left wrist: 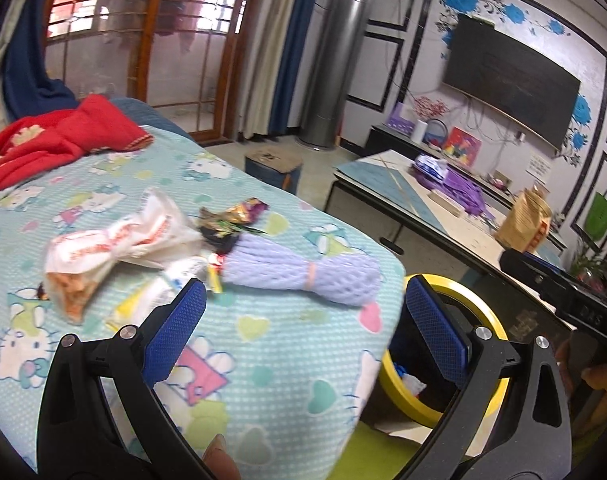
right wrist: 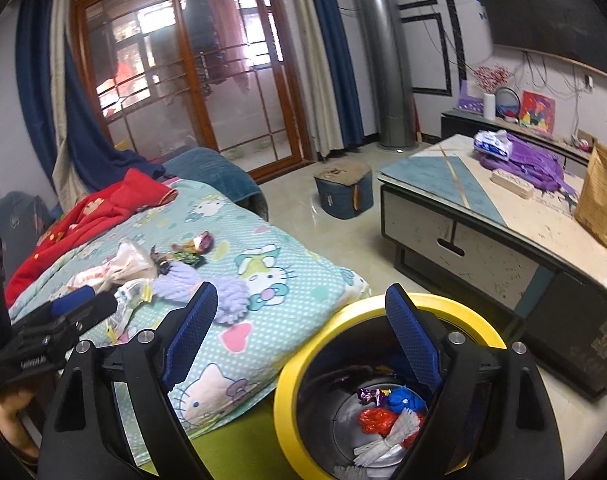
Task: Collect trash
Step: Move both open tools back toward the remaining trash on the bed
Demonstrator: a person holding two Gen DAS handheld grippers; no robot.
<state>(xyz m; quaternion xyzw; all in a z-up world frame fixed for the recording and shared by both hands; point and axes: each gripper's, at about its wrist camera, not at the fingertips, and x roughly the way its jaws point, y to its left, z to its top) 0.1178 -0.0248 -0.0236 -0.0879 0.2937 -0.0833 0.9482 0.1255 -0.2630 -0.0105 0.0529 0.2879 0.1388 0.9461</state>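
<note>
Both jaws stand wide and empty: left gripper faces the quilt litter, right gripper hangs over the yellow-rimmed metal bin. Remaining pile, lilac foam fruit net and white printed plastic bag, lies bunched together; risk: a careless pinch snags the patterned quilt or drags neighbouring wrappers off the edge

Crumpled wrappers and a lilac foam net lie on the quilt; the yellow-rimmed bin holds scraps.
</note>
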